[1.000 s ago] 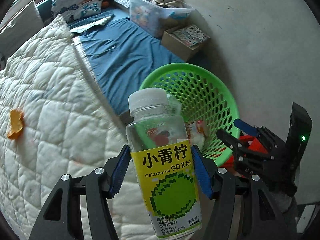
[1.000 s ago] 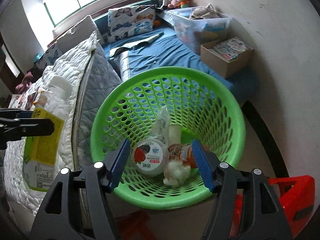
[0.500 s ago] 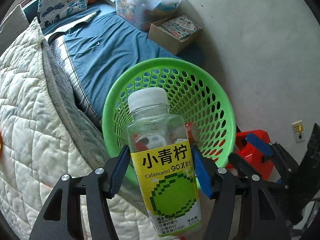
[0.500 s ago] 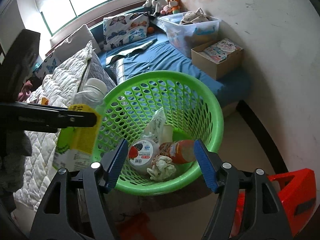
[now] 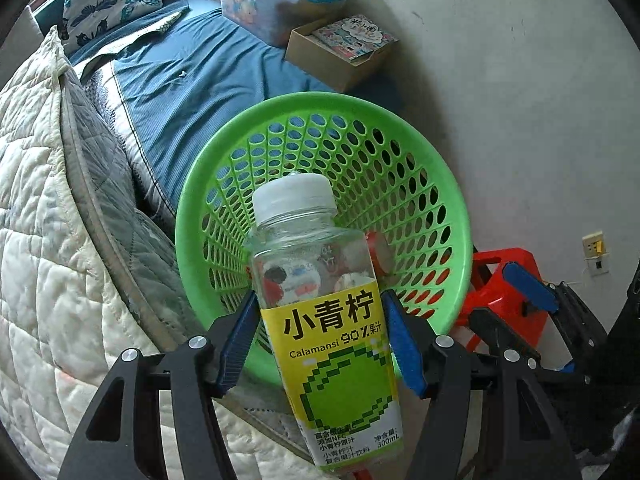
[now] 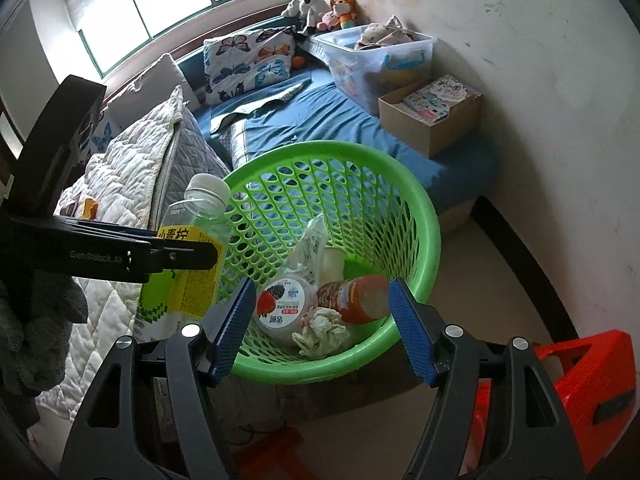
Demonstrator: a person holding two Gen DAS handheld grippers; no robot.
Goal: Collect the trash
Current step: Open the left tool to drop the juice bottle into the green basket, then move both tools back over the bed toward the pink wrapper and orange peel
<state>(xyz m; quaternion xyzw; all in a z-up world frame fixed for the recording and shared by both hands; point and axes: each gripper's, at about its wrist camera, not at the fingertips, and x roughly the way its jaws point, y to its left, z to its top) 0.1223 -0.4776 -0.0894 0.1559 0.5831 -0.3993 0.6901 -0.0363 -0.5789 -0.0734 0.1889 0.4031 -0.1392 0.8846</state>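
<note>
Clamped between the blue pads of the left gripper (image 5: pixel 320 344), the empty clear bottle (image 5: pixel 320 300) fills the lower centre of the left wrist view, upright with its white cap uppermost. Its yellow label reads "小青柠", "Calamansi 90%" and, low on the right, "300mL", over a pixel-style green fruit. Seen from the right wrist view, the same bottle (image 6: pixel 188 256) sits at centre left, pinched by the dark finger (image 6: pixel 120 256) of the left gripper, which bears the faint lettering "GenRobot.AI"; the bottle hangs just beside the left rim of the green basket (image 6: pixel 420 216), at about rim height.

Behind the bottle in the left view, the perforated green basket (image 5: pixel 440 184) takes up the middle of the frame. Inside it, in the right view, lie a round lidded cup with a strawberry picture (image 6: pixel 284 304), a crumpled tissue (image 6: pixel 320 328), an orange-labelled bottle on its side (image 6: pixel 352 296) and a clear wrapper (image 6: pixel 312 244).

At the bottom of the right view, the right gripper (image 6: pixel 320 328) has its jaws apart after just opening, with nothing between them, and it frames the basket's near side.

Around the basket are a quilted white blanket (image 5: pixel 40 240) at left, a blue bed sheet (image 5: pixel 192 80) above, a cardboard box (image 5: pixel 340 56) and a clear storage tub (image 5: pixel 280 0) at the top, and a red stool (image 6: pixel 580 380) at lower right.
</note>
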